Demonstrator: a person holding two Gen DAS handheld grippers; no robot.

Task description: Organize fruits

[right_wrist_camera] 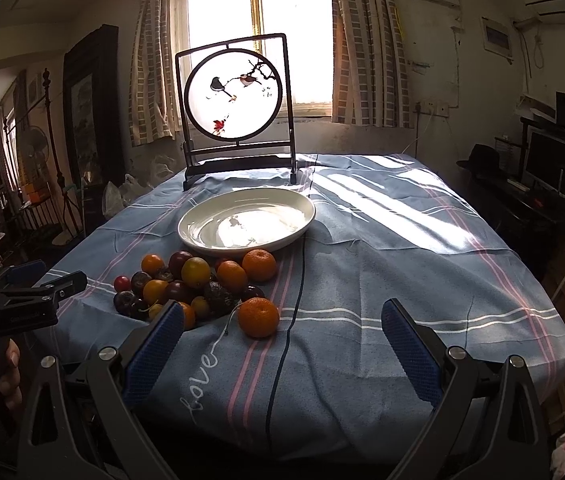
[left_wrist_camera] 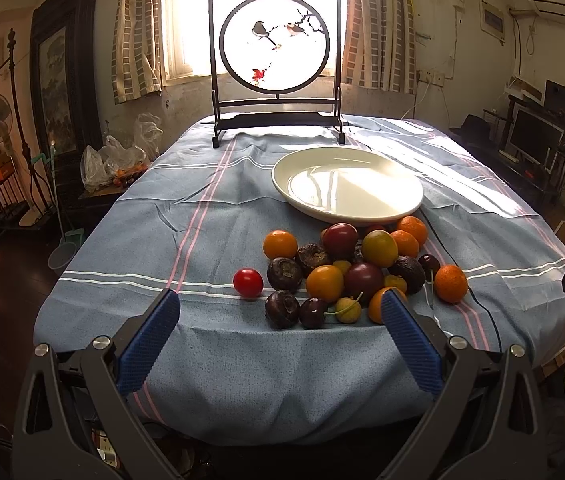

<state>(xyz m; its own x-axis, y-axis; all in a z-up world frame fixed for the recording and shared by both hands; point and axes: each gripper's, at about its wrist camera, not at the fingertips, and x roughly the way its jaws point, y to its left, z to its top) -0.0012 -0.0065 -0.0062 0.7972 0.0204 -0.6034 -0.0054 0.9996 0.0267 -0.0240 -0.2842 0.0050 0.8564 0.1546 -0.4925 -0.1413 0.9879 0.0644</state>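
A heap of small fruits (left_wrist_camera: 346, 272) lies on the blue tablecloth: orange mandarins, dark plums, yellow ones, a red tomato (left_wrist_camera: 248, 282). Behind it stands an empty white plate (left_wrist_camera: 402, 200). My left gripper (left_wrist_camera: 280, 304) is open, held just in front of the heap with nothing between its blue pads. In the right wrist view the heap (right_wrist_camera: 194, 284) sits left of centre, the plate (right_wrist_camera: 202, 236) behind it, and one mandarin (right_wrist_camera: 258, 317) lies apart at the front. My right gripper (right_wrist_camera: 282, 316) is open and empty, near that mandarin. The left gripper (right_wrist_camera: 34, 284) shows at the left edge.
A framed round bird screen (left_wrist_camera: 275, 52) stands at the table's far edge by the window. A thin dark cable (right_wrist_camera: 290, 320) runs across the cloth right of the fruits. Furniture and bags crowd the floor to the left; a desk with a monitor (left_wrist_camera: 534, 136) is at the right.
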